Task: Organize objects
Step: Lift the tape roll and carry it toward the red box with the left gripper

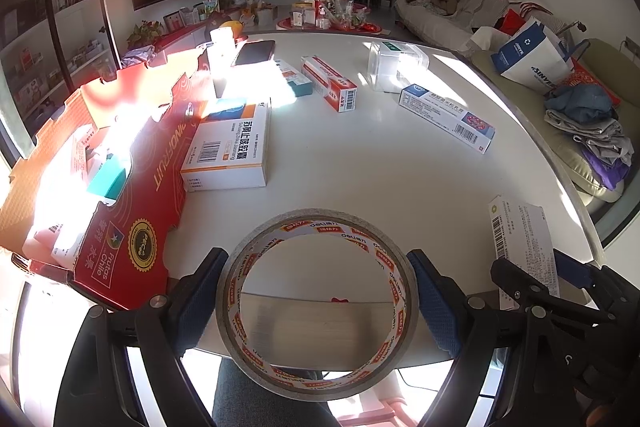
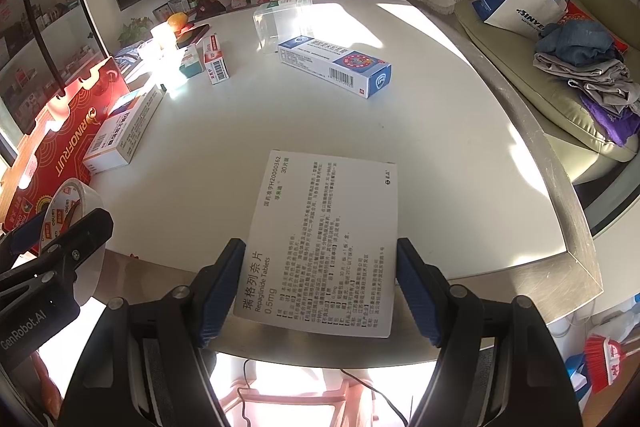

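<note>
Tabletop [image 2: 440,131]: smooth white surface, slight sheen, edged in brushed metal. Tape roll [image 1: 316,303]: glossy film over a printed paper core. White medicine box [image 2: 324,243]: matt printed card. Red fruit box [image 1: 132,227]: glossy cardboard. Fingers [image 1: 434,307]: black plastic, textured blue pads.

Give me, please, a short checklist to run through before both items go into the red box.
1. Left gripper holds the tape roll, pads on both sides: ok.
2. Right gripper holds the Repaglinide box, pads at both edges: ok.
3. Red box is open on top: ok.
4. Free room inside the red box: cannot tell, glare washes it out.
5. Way from the tape roll to the red box is unblocked: ok.
6. Orange-striped box lies against the red box, on the right gripper's way: not ok.
</note>
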`<act>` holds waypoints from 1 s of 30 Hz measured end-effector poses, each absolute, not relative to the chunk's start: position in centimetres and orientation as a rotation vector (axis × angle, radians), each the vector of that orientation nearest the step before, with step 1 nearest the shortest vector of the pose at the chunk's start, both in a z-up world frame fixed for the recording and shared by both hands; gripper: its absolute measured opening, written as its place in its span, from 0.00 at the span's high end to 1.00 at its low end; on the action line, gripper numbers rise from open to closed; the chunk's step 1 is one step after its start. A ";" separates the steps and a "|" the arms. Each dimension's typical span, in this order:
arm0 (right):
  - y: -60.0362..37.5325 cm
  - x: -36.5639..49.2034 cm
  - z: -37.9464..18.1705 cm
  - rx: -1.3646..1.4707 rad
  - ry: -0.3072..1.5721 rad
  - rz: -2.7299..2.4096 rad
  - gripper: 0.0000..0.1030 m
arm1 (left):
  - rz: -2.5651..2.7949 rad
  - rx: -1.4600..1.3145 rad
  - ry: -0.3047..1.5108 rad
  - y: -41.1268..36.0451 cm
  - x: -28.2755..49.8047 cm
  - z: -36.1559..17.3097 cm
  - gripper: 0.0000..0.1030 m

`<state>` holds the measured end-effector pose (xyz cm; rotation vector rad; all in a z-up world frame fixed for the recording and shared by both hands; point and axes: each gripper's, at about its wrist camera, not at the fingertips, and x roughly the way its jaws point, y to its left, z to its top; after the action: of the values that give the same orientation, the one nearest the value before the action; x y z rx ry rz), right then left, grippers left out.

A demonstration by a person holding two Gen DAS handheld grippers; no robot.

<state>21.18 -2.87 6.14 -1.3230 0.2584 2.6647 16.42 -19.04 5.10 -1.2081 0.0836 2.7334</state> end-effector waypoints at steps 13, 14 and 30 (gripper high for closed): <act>-2.7 21.2 5.8 -1.335 0.271 2.652 0.28 | 2.732 -1.211 0.089 -19.0 16.3 5.0 0.11; -2.7 21.1 5.8 -1.335 0.270 2.652 0.28 | 2.732 -1.211 0.089 -19.0 16.3 4.9 0.11; -2.2 21.0 5.9 -1.326 0.289 2.644 0.28 | 2.897 -1.023 0.051 -22.4 15.9 10.0 0.11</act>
<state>21.05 -2.23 5.88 -1.3257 0.2894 2.6440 15.95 -22.41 10.02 -1.0235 0.0512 2.8970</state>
